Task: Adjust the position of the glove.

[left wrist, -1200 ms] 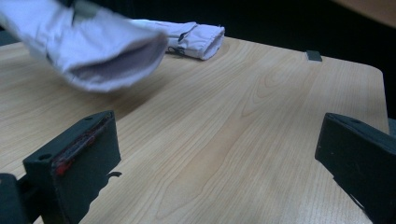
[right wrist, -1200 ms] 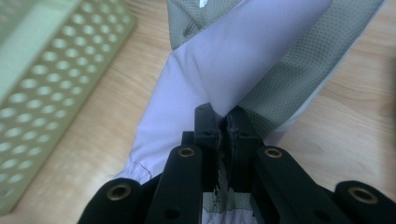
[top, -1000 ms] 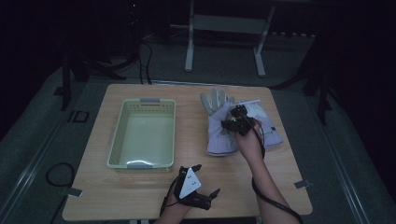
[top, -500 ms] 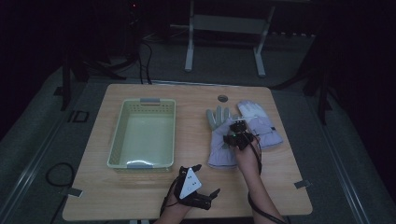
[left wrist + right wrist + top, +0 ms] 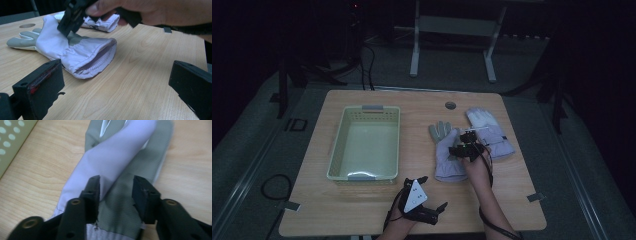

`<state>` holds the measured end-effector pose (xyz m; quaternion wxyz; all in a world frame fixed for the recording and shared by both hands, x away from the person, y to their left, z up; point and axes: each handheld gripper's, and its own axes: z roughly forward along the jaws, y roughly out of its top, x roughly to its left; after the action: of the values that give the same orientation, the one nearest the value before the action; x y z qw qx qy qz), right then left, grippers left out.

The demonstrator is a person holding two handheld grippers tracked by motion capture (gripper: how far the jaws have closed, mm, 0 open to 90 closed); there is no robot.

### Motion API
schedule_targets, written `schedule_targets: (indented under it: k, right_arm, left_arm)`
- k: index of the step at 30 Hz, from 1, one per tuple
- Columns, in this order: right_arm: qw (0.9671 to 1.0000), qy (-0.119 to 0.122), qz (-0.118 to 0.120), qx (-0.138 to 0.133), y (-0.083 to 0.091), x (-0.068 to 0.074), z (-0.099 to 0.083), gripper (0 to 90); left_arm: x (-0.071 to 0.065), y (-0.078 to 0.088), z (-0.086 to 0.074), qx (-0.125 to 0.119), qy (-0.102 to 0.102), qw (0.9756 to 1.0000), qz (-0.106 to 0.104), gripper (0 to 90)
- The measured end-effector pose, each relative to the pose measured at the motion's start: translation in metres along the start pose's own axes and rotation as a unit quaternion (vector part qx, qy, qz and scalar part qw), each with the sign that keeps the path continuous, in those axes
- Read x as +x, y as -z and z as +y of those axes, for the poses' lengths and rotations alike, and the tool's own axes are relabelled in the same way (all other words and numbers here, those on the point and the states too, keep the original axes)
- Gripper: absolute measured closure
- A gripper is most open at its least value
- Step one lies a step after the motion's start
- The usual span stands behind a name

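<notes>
White and grey fabric lies between the jaws of the right gripper, which stands over the palm of the nearer glove. In the right gripper view the two black jaws sit part-way apart with the grey palm cloth and a white fold between them, so the grip looks about to close but is not pinched tight yet. That glove lies flat on the wooden table, fingers pointing away from the person, its cuff gaping toward the front edge as the left gripper view shows. Taking it by the palm rather than by a fingertip probably keeps the whole glove from dangling when lifted.

A second glove lies just beside the first, farther to the right, partly behind the gripper. A pale green basket stands to the left, well apart from both gloves, with nothing in it; it seems the likely place for them.

Near the front edge, the left gripper rests low with its jaws spread wide and nothing held, likely waiting its turn.
</notes>
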<state>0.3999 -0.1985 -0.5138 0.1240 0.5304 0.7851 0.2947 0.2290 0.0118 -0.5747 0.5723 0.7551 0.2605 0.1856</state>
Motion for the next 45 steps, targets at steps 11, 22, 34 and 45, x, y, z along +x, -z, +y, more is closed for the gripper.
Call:
schedule_targets:
  k: [11,22,34,45]
  right_arm:
    - [0.9989,0.026,0.009,-0.038,0.035,-0.037,0.005,49.4]
    - [0.9984,0.01,0.01,-0.054,0.053,-0.093,0.005,44.5]
    - [0.9977,0.009,0.008,-0.067,0.058,-0.136,0.02,42.4]
    - [0.9984,-0.021,0.005,-0.052,0.037,-0.158,0.033,44.4]
  left_arm:
    - [0.0,0.0,0.0,0.0,0.002,1.0,0.001,0.2]
    - [0.001,0.0,0.0,0.001,0.004,1.0,0.001,0.2]
    - [0.001,0.0,0.0,0.001,0.004,1.0,0.002,0.2]
    - [0.001,0.0,0.0,0.001,0.006,1.0,0.002,0.2]
